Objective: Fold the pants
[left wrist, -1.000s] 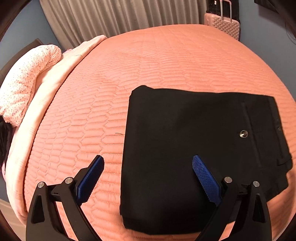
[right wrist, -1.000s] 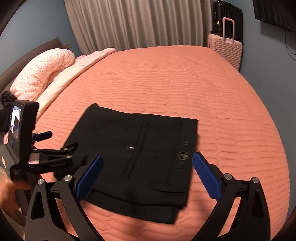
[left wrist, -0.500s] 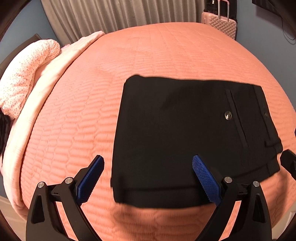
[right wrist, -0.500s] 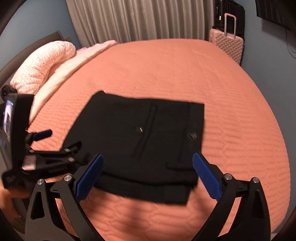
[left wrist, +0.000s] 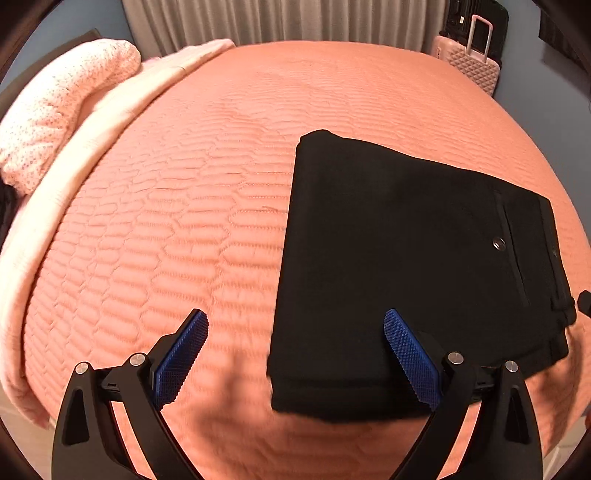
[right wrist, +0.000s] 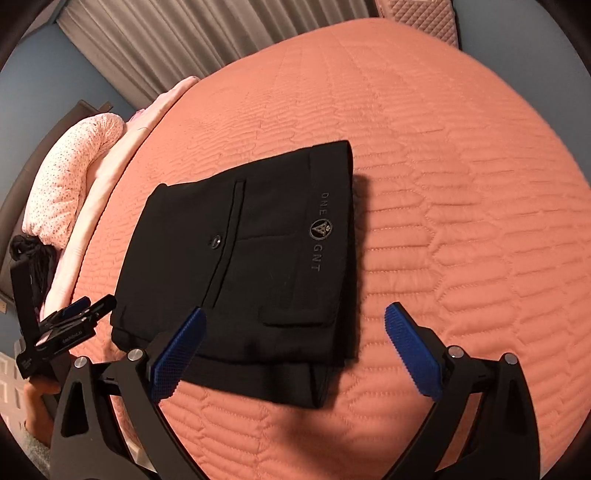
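Observation:
The black pants (left wrist: 399,266) lie folded into a flat rectangle on the orange quilted bed (left wrist: 184,221), with a back pocket, a button and a printed waistband showing. My left gripper (left wrist: 295,336) is open and empty, above the fold's near left corner. My right gripper (right wrist: 293,334) is open and empty, above the near right corner of the pants (right wrist: 251,258). The left gripper (right wrist: 79,312) also shows at the left edge of the right wrist view, off the pants' left side.
A pink dotted pillow (left wrist: 55,107) and a pale pink blanket (left wrist: 66,192) lie along the bed's left side. A pink suitcase (left wrist: 471,62) stands by grey curtains (left wrist: 277,18) at the far wall. The bed's near edge is just below the grippers.
Both grippers have stayed open and empty. The right wrist view has tilted and moved closer to the waistband end. The left wrist view has shifted left, so the pants sit further right.

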### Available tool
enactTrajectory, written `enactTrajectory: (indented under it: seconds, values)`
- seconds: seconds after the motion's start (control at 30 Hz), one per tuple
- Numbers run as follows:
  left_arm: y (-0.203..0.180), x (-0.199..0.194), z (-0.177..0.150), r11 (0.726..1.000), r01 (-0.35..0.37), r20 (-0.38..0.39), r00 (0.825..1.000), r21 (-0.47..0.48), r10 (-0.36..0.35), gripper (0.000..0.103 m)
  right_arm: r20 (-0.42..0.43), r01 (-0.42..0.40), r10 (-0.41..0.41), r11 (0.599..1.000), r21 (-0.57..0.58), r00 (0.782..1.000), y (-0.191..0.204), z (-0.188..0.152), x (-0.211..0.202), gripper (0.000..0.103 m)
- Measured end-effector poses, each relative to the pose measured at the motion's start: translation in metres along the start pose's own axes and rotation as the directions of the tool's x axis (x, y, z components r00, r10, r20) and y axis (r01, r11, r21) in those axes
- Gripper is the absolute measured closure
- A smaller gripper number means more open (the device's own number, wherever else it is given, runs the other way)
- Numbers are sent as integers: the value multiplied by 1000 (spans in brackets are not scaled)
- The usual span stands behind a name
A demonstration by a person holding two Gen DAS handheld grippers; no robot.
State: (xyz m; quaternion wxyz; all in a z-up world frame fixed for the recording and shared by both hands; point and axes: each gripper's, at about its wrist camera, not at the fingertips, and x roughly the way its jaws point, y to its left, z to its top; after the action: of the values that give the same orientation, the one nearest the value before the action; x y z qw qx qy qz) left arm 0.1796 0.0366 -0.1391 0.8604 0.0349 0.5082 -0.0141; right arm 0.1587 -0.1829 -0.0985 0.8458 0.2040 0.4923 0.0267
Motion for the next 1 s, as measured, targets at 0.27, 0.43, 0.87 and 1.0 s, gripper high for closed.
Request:
enactTrajectory:
  seconds: [0.27, 0.43, 0.87, 1.0]
  values:
    - [12, -7, 2, 999, 28, 44, 999, -22, -27, 8, 16, -166, 171, 973, -160, 985, 51, 6, 4, 21]
    - [-1, -10, -15, 1000, 11, 21, 1000, 24, -11, 8, -60, -140, 137, 989, -45, 989, 19, 9, 43, 103]
    - [16, 33, 23, 996, 59, 0, 998, -62, -59, 8, -41, 46, -43, 997, 60, 998, -23, 15, 29, 96]
    - [31, 56, 35, 979, 131, -52, 989, -154, -141, 10, -34, 30, -27, 995, 95, 999, -23, 22, 28, 96]
